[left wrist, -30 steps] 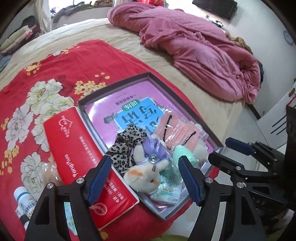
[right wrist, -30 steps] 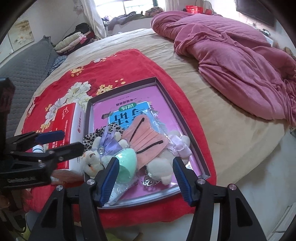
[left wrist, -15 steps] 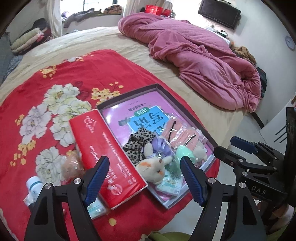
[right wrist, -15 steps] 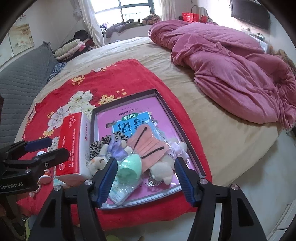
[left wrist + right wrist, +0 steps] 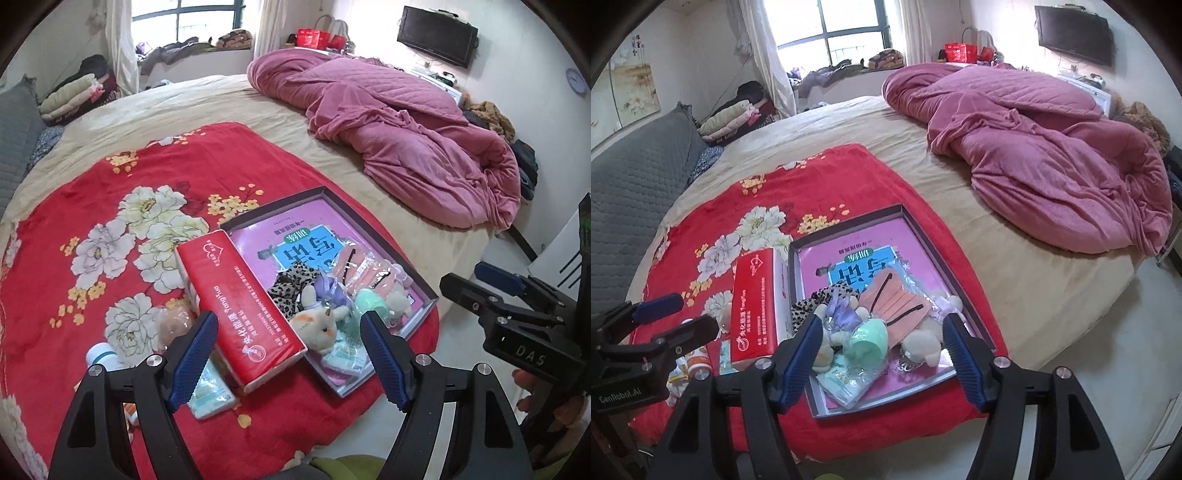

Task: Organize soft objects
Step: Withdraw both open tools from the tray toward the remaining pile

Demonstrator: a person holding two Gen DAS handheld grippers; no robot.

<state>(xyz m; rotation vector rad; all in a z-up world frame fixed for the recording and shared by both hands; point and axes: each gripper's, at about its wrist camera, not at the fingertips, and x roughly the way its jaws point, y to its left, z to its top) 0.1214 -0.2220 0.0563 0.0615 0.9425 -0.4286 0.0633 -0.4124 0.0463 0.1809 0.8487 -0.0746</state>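
A shallow grey box (image 5: pixel 430 303) (image 5: pixel 908 221) with a pink book in its bottom lies on the red floral blanket (image 5: pixel 92 206) (image 5: pixel 820 177). Piled at its near end are a leopard scrunchie (image 5: pixel 291 280), a white plush cat (image 5: pixel 319 326), a mint sponge (image 5: pixel 868 338), packed pink masks (image 5: pixel 897 302) and a cream plush (image 5: pixel 921 347). A red tissue pack (image 5: pixel 236 302) (image 5: pixel 755 302) lies against the box's left side. My left gripper (image 5: pixel 290 356) is open and empty, above the near pile. My right gripper (image 5: pixel 881 360) holds nothing, its jaws opening, also raised off the pile.
A crumpled pink quilt (image 5: pixel 399 129) (image 5: pixel 1034 147) covers the far right of the bed. Small bottles (image 5: pixel 101 354), a wrapped bun (image 5: pixel 173 325) and a wipes pack (image 5: pixel 210 391) lie left of the tissue pack. The bed edge and pale floor (image 5: pixel 1108 362) are at the right.
Both grippers have risen and drawn back from the box, so the pile looks smaller and more of the room shows. The right jaws have widened. Nothing on the bed has moved.
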